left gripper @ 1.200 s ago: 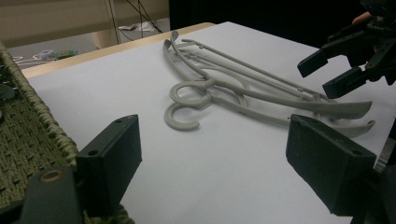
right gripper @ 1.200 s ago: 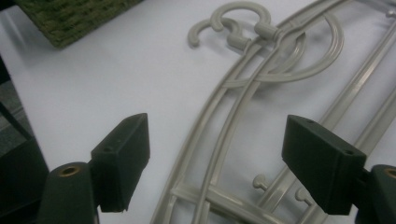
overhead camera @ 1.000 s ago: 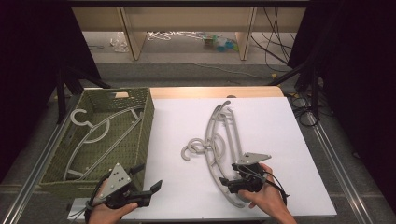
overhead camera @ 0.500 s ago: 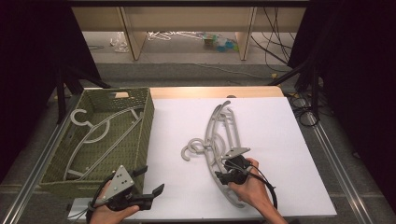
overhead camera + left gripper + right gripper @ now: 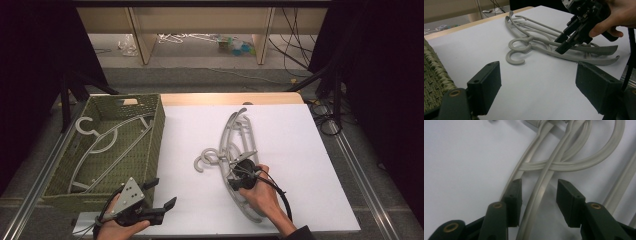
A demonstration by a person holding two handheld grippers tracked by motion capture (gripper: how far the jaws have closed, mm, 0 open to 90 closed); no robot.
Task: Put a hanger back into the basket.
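Right tool (image 5: 234, 175) has advanced onto the hangers (image 5: 235, 145).

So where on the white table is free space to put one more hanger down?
The white table is bare right of the grey hangers, and between them and the green basket. It is crowded around the right gripper.

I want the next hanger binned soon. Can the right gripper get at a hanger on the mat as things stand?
Probably yes. The right gripper is open over the hangers, and one hanger arm already runs between its jaws with nothing in between.
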